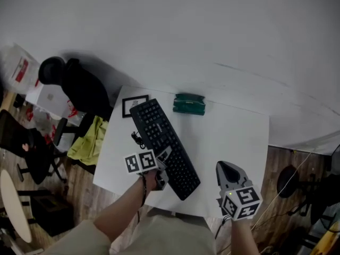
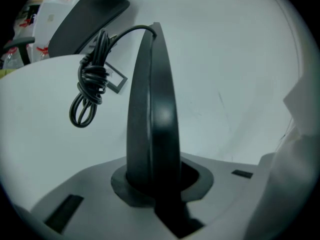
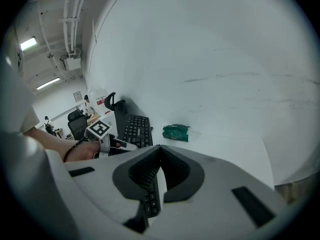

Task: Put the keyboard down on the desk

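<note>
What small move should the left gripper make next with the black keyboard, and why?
Probably lower the left gripper gently until the black plastic keyboard lies flat on the white desk. Its jaws are clamped on the keyboard's edge, and the coiled black cable dangles free, suggesting the keyboard is not yet resting down.

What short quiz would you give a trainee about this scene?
1. True or false: the right gripper holds the keyboard.
2. The pack on the desk is: A red, B green, C yellow.
3. What dangles from the keyboard?
Key: 1 false: it is shut and empty; the left gripper holds the keyboard. 2 B. 3 A bundled cable.
</note>
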